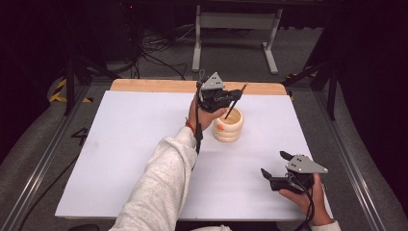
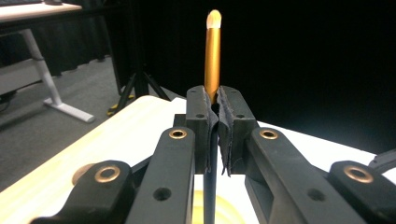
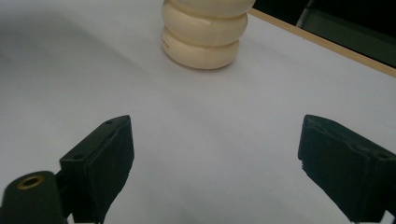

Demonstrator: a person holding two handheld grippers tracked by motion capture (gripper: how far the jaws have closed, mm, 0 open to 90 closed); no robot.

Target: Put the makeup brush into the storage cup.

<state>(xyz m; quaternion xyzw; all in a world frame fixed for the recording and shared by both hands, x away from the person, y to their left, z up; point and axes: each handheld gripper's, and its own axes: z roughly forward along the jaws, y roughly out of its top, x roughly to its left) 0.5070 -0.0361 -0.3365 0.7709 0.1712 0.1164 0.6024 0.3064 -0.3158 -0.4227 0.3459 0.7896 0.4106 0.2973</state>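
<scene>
The left gripper (image 2: 214,122) pinches a thin stick (image 2: 212,51) – its lower end dips into the cream ribbed cup (image 1: 229,126) just below. The right gripper (image 3: 215,163), jaws spread and empty, sits well apart from the cup.

There are two hand-held grippers, one at the left (image 1: 230,98) and one at the right (image 1: 275,168), each carried by one hand, so two hands in all. One slim pen-like stick (image 2: 213,56) with a gold shaft is on view, along with one cream ribbed holder (image 1: 228,126) made of three stacked rings. One white worktop (image 1: 120,144) carries them, and one white-legged table (image 1: 235,21) stands on the floor beyond it.
</scene>
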